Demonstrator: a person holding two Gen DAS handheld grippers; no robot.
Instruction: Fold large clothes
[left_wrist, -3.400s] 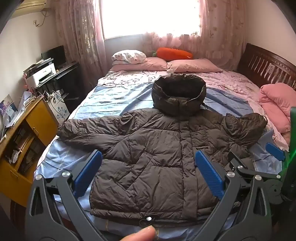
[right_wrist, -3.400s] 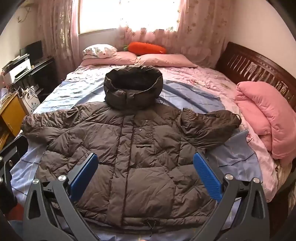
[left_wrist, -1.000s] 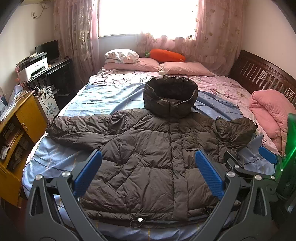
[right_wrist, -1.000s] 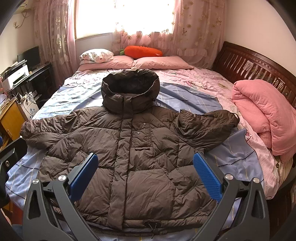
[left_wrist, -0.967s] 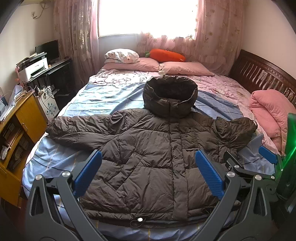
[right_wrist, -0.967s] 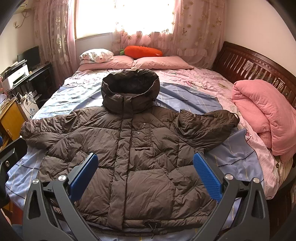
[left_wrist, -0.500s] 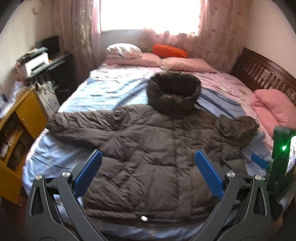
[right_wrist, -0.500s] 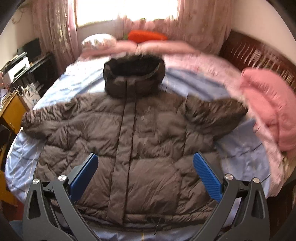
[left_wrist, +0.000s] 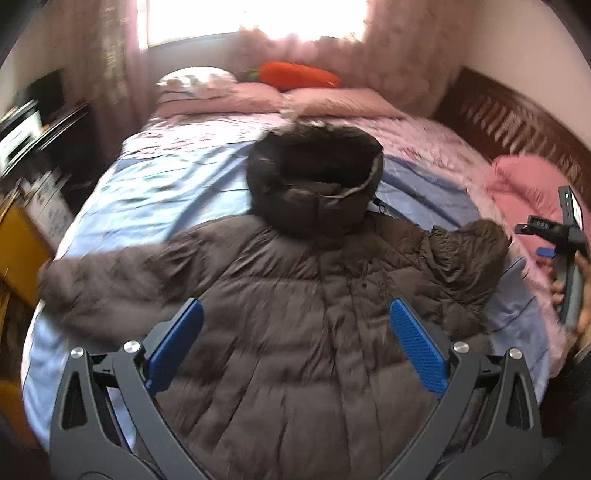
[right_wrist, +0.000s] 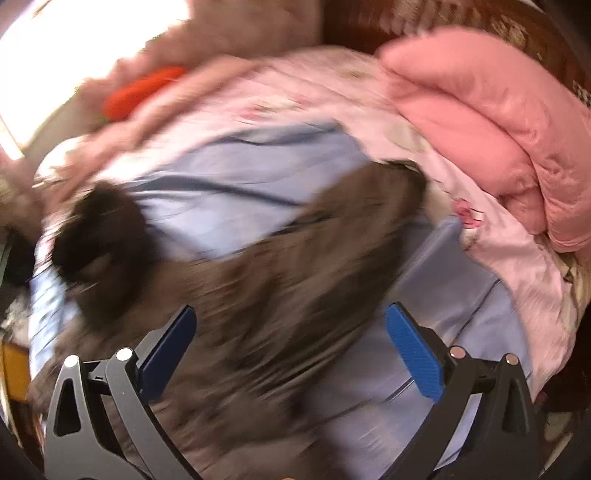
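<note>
A dark brown hooded puffer jacket (left_wrist: 306, 314) lies flat, front up, on the bed, hood (left_wrist: 314, 184) toward the pillows and both sleeves spread out. My left gripper (left_wrist: 295, 343) is open and empty above the jacket's lower middle. My right gripper (right_wrist: 291, 350) is open and empty, tilted, above the jacket's right side near its right sleeve (right_wrist: 362, 221); that view is motion-blurred. The right gripper also shows in the left wrist view (left_wrist: 565, 251), held by a hand beside the right sleeve (left_wrist: 469, 254).
The bed has a blue sheet (left_wrist: 159, 184) and a pink floral cover (right_wrist: 295, 96). A folded pink quilt (right_wrist: 491, 122) lies at the right edge by the dark wooden headboard (left_wrist: 517, 122). Pillows and an orange carrot cushion (left_wrist: 299, 74) sit at the far end. A yellow cabinet (left_wrist: 18, 240) stands left.
Both grippers have moved in closer over the jacket. The right gripper has swung right and tilted toward the right sleeve. Both stay open.
</note>
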